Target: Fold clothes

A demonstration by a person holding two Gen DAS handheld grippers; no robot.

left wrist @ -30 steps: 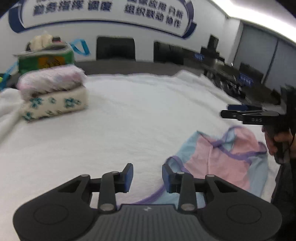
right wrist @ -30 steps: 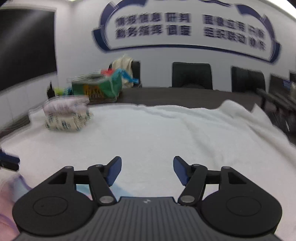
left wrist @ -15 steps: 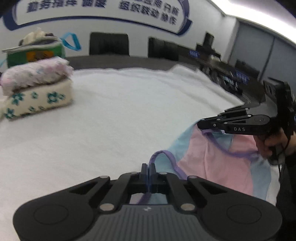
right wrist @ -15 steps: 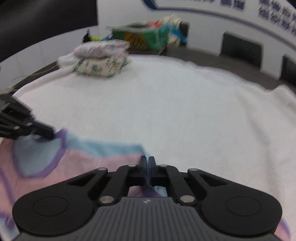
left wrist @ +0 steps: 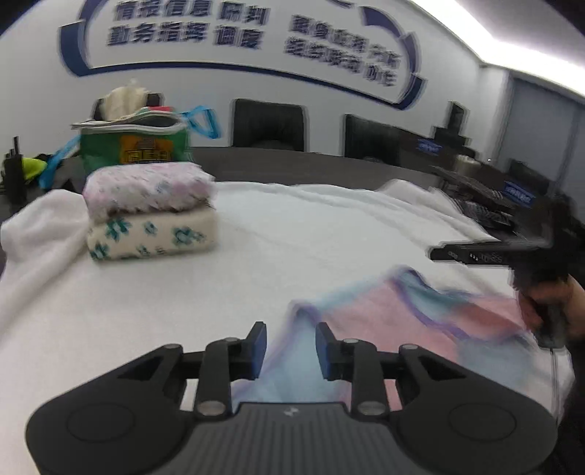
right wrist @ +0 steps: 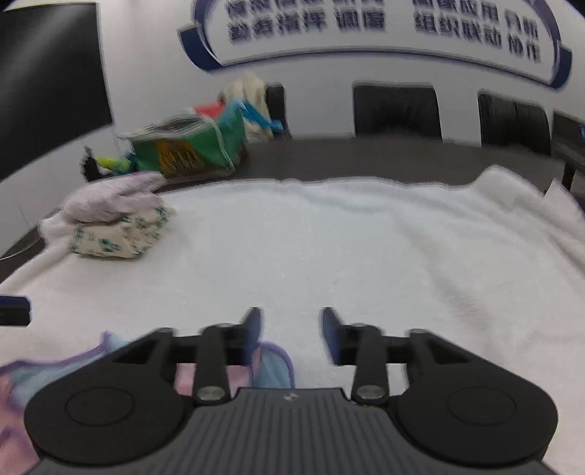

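A small pink and light-blue garment with purple trim (left wrist: 409,321) lies crumpled on the near part of a white fleecy blanket (left wrist: 292,237) that covers the table, blurred in both views. The left gripper (left wrist: 287,349), black with blue-faced fingers, has its jaws opening; a blue edge of the garment lies under and between them, but the pads do not press on it. The right gripper (right wrist: 292,332) is likewise opening its jaws, and a purple-trimmed loop of the same garment (right wrist: 272,365) shows just behind the gap, beside the left-hand finger, with neither pad pinching it. In the left wrist view the right gripper (left wrist: 471,254) appears side-on at the right edge above the garment's far end, held by a person's hand (left wrist: 548,303). Well apart from the garment, toward the blanket's far left corner, two folded pieces are stacked: a pale pink-lilac speckled folded cloth (left wrist: 146,190) resting on a cream folded cloth with teal flower print (left wrist: 150,234). Behind the stack, on the dark tabletop (left wrist: 292,166), stands a green bag with blue handles (left wrist: 135,144) stuffed with fabric. Black chairs (right wrist: 396,111) line a white wall bearing blue lettering (right wrist: 365,22).
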